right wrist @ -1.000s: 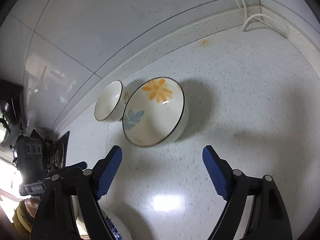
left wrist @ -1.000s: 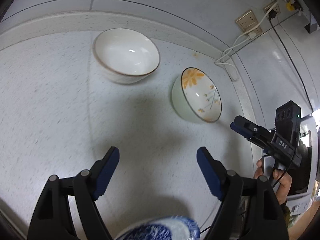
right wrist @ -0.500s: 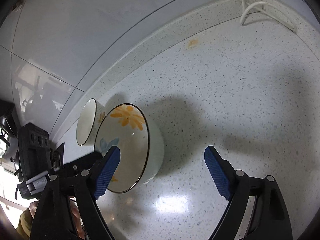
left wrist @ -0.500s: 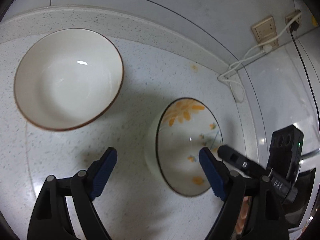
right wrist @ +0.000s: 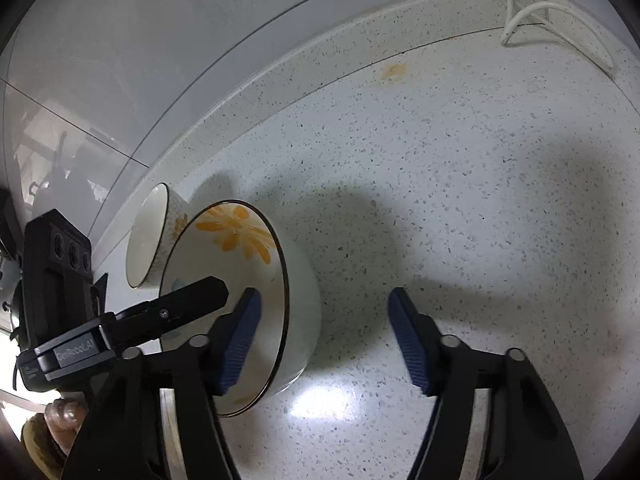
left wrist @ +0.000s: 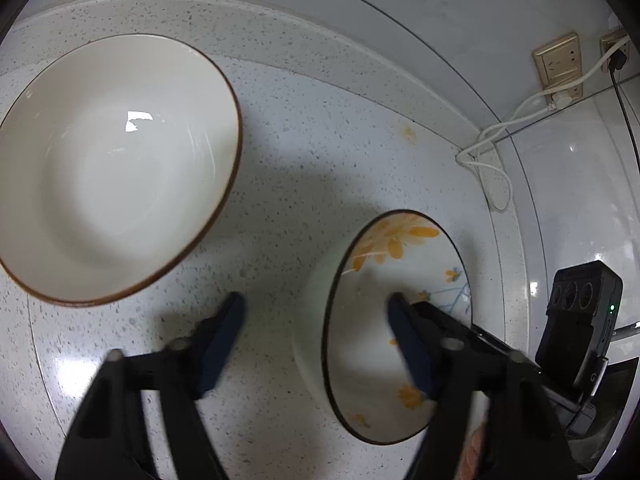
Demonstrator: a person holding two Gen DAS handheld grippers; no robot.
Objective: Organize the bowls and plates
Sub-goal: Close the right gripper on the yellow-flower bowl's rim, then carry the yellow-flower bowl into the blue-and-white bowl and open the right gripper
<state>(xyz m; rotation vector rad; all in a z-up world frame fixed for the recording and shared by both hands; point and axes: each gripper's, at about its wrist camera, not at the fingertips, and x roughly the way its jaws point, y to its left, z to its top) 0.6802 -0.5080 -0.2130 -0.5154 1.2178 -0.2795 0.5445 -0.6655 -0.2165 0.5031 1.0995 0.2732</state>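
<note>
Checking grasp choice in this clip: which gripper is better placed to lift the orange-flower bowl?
Hard to separate: left gripper and right gripper each straddle a wall of the flower bowl, jaws closing, pads not yet pressing. Probably a two-handed lift; only the left is also near the plain bowl.

Two bowls sit upright on the speckled tabletop point(left wrist: 320, 152). The bigger plain cream bowl point(left wrist: 108, 168) with a brown rim is off to the left, and the white bowl with orange flowers point(left wrist: 384, 264) and a dark rim sits near the wall corner.
</note>
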